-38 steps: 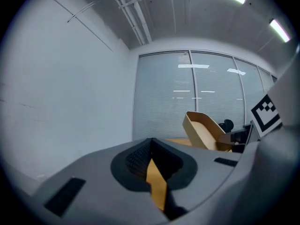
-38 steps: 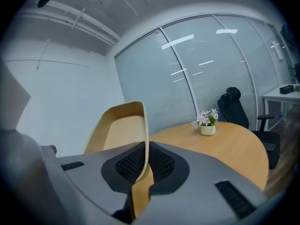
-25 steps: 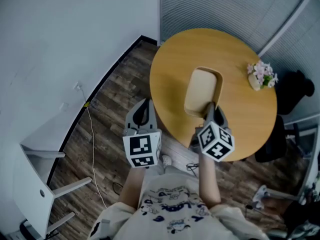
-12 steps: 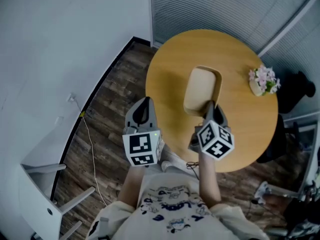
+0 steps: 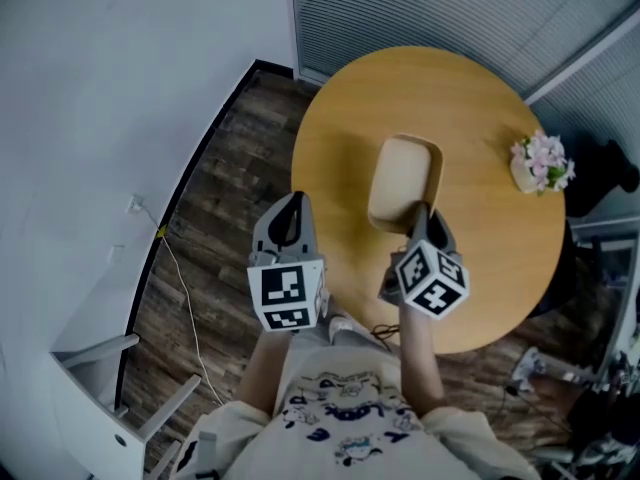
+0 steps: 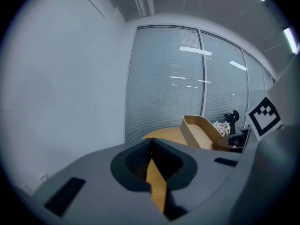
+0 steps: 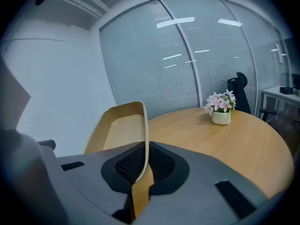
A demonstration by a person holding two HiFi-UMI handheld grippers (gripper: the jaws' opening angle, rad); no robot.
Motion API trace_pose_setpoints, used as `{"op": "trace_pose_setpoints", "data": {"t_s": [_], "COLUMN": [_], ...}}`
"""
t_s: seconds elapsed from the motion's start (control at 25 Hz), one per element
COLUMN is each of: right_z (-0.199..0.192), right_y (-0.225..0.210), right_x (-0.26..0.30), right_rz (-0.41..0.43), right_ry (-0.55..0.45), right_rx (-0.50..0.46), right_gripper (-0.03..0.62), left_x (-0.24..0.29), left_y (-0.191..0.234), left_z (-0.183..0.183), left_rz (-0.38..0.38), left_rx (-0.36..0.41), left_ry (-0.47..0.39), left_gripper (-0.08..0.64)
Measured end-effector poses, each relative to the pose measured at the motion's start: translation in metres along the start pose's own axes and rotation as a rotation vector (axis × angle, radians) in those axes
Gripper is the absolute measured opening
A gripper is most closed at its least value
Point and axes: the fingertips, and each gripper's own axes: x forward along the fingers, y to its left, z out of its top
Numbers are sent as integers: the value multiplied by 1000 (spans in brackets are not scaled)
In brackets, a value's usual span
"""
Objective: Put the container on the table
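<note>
The right gripper is clamped on the near short wall of the light wooden container; the right gripper view shows its two dark, ribbed jaws pressed against either side of that thin rim, with the rest of the tray reaching away from the gripper towards the glass wall. The container is over the round wooden table, near the middle and a little towards the person's side, its open side up. From the left gripper view it looks tilted, and whether its base touches the tabletop cannot be told. The left gripper is held beside the table's near-left edge, over the dark plank floor, well apart from the container. Its jaws are closed together with nothing between them, and only a sliver of the table shows through the slit at the gripper. A small pot of pink flowers stands near the table's right edge, well apart from the container
</note>
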Motion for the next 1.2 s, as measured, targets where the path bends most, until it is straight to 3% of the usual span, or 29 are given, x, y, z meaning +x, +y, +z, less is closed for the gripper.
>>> {"op": "trace_pose_setpoints", "data": {"t_s": [0.48,1.2], "right_z": [-40,-100], "right_y": [-5,-27], "right_x": [51,98], "right_rz": [-57,-125], "right_ry": [122,290], "right_rx": [-3,4], "right_gripper": [14,14], "left_x": [57,100], "left_y": [8,6], "left_z": [-40,-106], "left_rz": [-58,-96], "left_rx": [-19,-44], "left_ry": [126,295], "left_gripper": [3,3]}}
